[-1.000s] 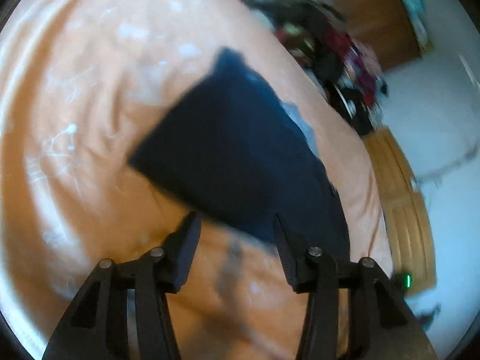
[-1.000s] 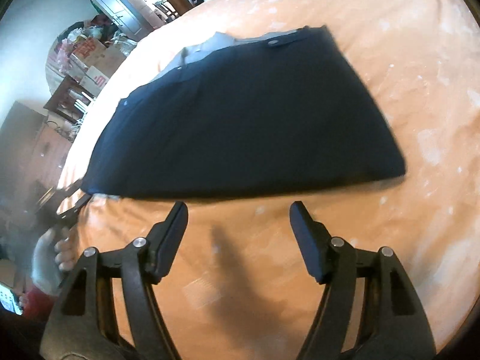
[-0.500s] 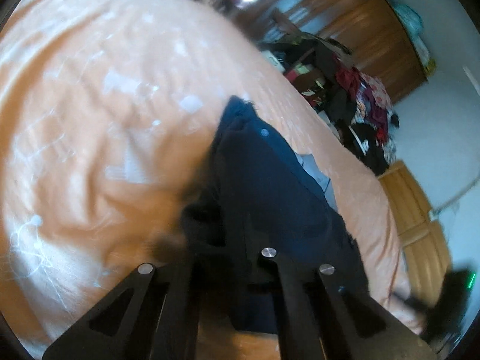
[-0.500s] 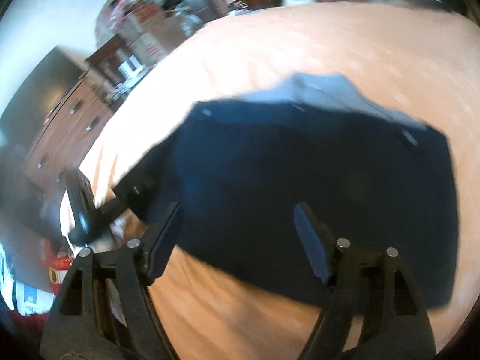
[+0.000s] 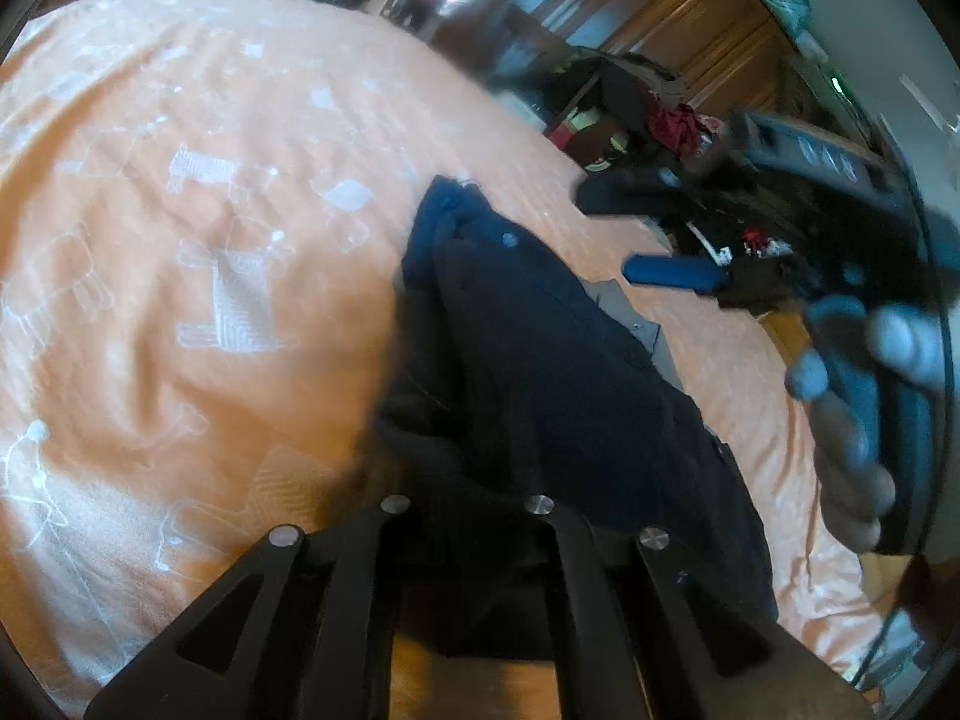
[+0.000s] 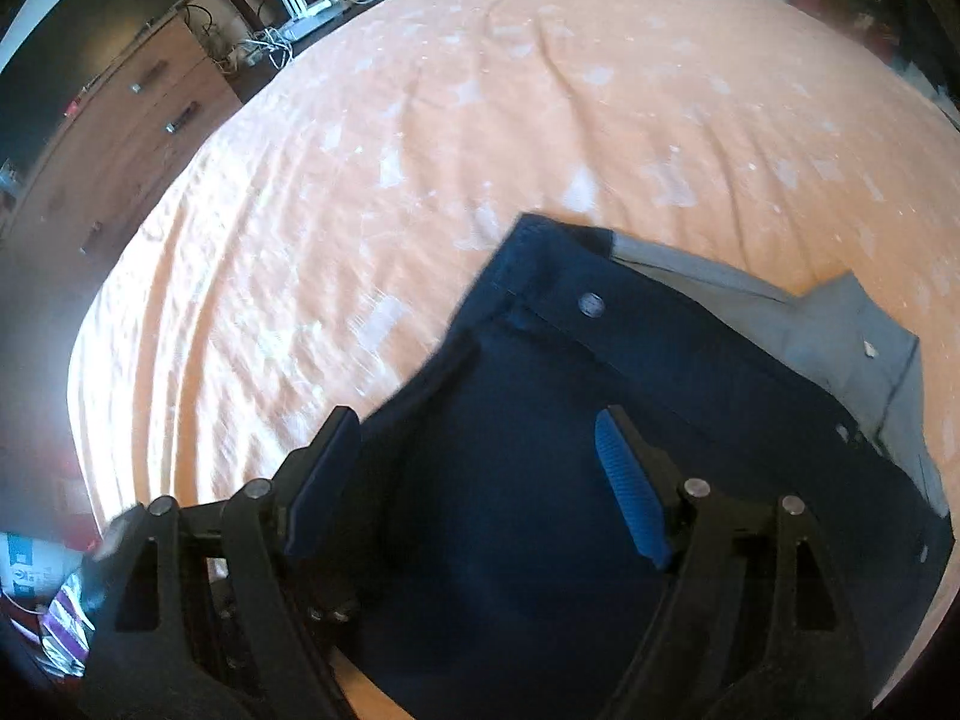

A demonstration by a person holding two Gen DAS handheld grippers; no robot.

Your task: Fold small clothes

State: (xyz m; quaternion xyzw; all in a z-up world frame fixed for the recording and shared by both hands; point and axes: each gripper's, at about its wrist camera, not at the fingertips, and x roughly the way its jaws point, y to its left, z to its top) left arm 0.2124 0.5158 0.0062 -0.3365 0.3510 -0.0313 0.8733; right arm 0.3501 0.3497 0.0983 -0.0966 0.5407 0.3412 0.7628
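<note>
A dark navy garment [image 5: 570, 396] with a snap button and grey inner lining [image 6: 840, 324] lies on the orange bedspread [image 5: 180, 240]. My left gripper [image 5: 465, 498] is shut on a bunched near edge of it, and the fabric hides the fingertips. In the right wrist view the navy garment [image 6: 528, 396] fills the lower half, with my right gripper [image 6: 480, 480] open just above its cloth and nothing between the blue pads. The left wrist view also shows the right gripper [image 5: 642, 237] at the right, held by a hand [image 5: 852, 420].
The orange bedspread [image 6: 480, 120] stretches far and left of the garment. A wooden dresser [image 6: 120, 138] stands beyond the bed's left side. A pile of clothes [image 5: 660, 114] and a wooden wardrobe [image 5: 660, 12] lie past the bed's far edge.
My left gripper went from open to shut on the garment's near edge, and the cloth bunched up there. The right gripper moved from beside the garment to over it, still open.
</note>
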